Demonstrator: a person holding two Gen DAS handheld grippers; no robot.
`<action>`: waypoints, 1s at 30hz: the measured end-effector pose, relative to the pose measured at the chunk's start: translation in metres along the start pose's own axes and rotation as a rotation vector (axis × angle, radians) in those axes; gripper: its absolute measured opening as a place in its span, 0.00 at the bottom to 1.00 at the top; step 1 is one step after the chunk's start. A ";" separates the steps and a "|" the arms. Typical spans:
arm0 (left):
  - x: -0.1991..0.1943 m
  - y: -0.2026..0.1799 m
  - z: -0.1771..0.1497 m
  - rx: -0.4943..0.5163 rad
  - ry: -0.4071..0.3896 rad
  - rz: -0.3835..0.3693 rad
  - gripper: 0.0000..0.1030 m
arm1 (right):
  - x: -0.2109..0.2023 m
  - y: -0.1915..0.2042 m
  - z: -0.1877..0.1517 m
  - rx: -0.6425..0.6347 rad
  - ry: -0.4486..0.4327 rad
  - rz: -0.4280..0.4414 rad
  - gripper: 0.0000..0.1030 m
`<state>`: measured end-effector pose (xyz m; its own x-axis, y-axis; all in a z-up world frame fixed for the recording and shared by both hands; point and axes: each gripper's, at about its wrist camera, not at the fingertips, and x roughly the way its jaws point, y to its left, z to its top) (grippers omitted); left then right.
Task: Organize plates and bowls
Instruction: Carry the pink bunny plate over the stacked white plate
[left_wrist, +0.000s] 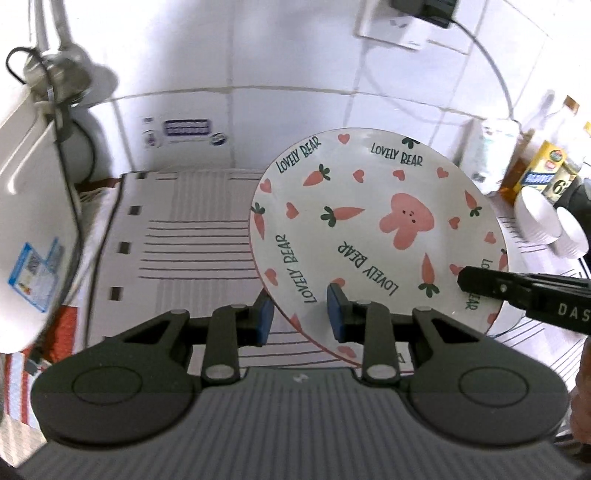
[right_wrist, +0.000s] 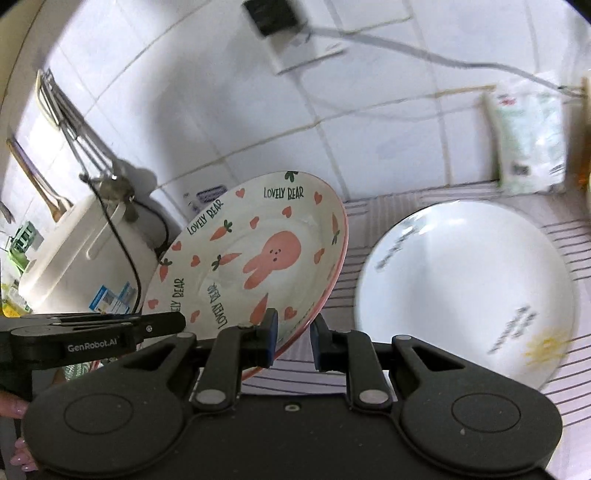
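Both of your tongs straddled the rim of the same patterned plate (left_wrist: 373, 229). Your left tongs (left_wrist: 300, 319) had one blue pad under the plate's near edge and the other over its printed face, and the gap around the rim looked narrow, though I could not tell whether the pads truly pressed the china. Your right tongs (right_wrist: 291, 339) sat the same way on the opposite edge, one pad in front of the rim, one behind it, contact equally hard to judge.

You held the plate tilted, lifted off the striped mat (left_wrist: 184, 236) that covered the desk. Its face showed a pink rabbit, carrots, hearts and the words LOVELY BEAR. In the right wrist view it stood steeply, its raised edge pointing toward the tiled wall (right_wrist: 221, 110).

Just beside it on the mat lay a plain white plate (right_wrist: 465, 280) with small lettering and a yellow mark near its edge. A white ribbed bowl (left_wrist: 543, 225) rested at the far right in the left wrist view, near some bottles (left_wrist: 546, 166). A white appliance (right_wrist: 85, 254) with a black cord stood to the left.
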<state>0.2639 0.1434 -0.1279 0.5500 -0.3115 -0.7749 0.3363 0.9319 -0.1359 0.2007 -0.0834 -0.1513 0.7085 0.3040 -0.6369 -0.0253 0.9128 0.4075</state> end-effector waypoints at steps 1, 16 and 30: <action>0.001 -0.007 0.001 -0.004 0.001 -0.006 0.28 | -0.005 -0.005 0.002 -0.006 0.001 -0.003 0.22; 0.049 -0.094 -0.003 -0.028 0.090 -0.059 0.28 | -0.038 -0.098 0.003 0.036 0.034 -0.036 0.22; 0.085 -0.120 0.000 -0.048 0.196 -0.049 0.28 | -0.029 -0.137 0.001 0.049 0.086 -0.062 0.22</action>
<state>0.2704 0.0052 -0.1768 0.3734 -0.3191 -0.8711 0.3197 0.9257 -0.2021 0.1849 -0.2171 -0.1879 0.6442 0.2714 -0.7151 0.0528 0.9169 0.3956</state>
